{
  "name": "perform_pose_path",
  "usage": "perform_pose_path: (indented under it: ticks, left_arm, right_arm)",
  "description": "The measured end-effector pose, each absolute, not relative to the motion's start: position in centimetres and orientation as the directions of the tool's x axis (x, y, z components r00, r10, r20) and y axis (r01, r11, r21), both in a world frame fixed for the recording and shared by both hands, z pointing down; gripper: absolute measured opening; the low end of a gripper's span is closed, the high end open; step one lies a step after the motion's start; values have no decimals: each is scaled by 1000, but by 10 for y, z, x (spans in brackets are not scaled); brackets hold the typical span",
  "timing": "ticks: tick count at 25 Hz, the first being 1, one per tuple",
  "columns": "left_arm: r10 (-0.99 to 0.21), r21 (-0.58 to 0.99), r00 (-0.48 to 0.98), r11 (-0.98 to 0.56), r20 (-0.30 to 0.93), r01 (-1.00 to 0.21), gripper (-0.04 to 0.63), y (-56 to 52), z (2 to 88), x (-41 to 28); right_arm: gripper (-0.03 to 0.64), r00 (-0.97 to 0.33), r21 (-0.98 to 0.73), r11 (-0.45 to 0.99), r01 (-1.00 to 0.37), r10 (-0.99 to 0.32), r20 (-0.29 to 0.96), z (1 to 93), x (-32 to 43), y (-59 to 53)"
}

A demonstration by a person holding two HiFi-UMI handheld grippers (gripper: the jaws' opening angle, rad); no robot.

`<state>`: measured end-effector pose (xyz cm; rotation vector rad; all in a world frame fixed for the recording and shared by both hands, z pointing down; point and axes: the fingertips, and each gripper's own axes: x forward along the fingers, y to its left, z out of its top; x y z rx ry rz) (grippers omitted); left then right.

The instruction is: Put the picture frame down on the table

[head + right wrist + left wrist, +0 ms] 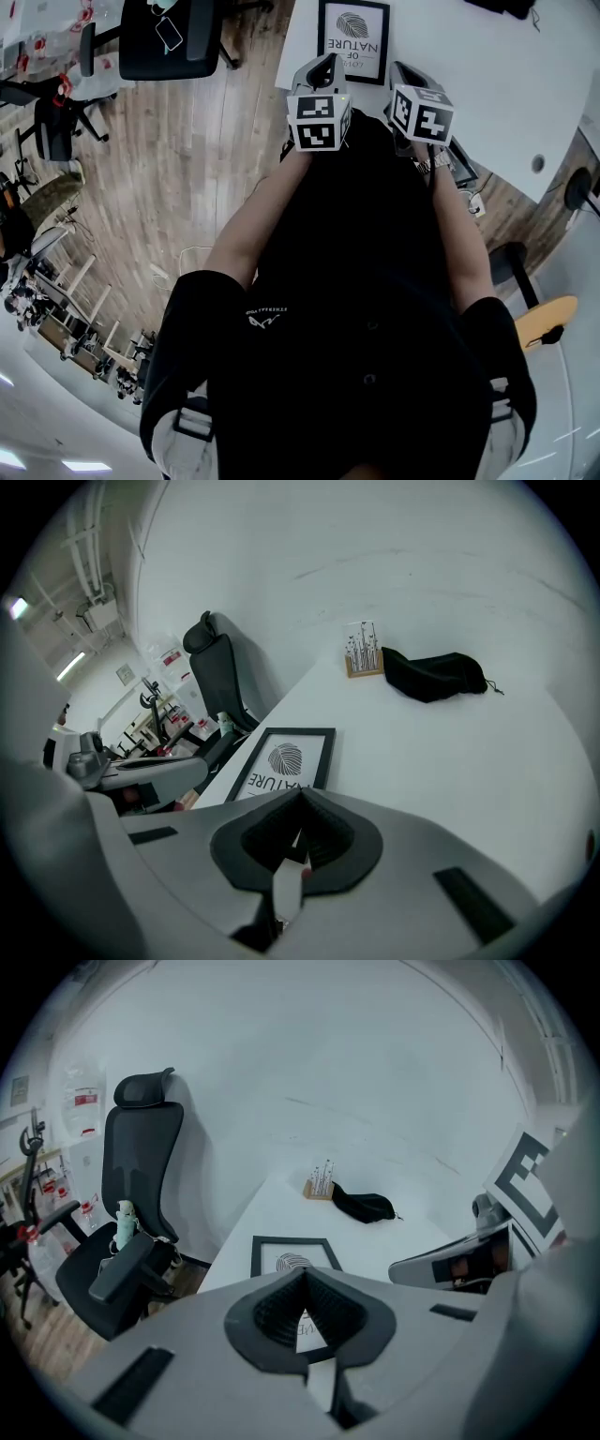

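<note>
The picture frame (353,39), black-edged with a leaf print, lies flat on the white table (487,75) near its corner. It also shows in the left gripper view as the frame (292,1256), and in the right gripper view as the frame (286,759). My left gripper (323,64) hovers just short of the frame's near left corner, jaws shut on nothing. My right gripper (405,71) hangs beside the frame's right edge, also shut and empty. Neither touches the frame. Each gripper view shows its jaws, left gripper (305,1283) and right gripper (300,806), meeting over the print.
A black pouch (433,675) and a small card stand (363,653) sit at the far side of the table by the wall. A black office chair (136,1213) stands off the table's left end. Wooden floor (187,169) lies below.
</note>
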<state>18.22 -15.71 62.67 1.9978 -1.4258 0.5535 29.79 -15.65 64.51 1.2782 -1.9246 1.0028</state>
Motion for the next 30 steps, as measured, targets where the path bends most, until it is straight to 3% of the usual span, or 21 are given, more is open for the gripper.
perform_pose_path:
  ticks: [16, 30]
  left_arm:
    - [-815, 227, 347, -269, 465, -936, 6, -153, 534, 190]
    - [-879, 176, 337, -293, 336, -940, 6, -146, 463, 184]
  right_arm:
    - [-2, -407, -272, 304, -913, -634, 658, 549, 297, -157]
    - [-2, -435, -279, 334, -900, -702, 564, 487, 297, -154]
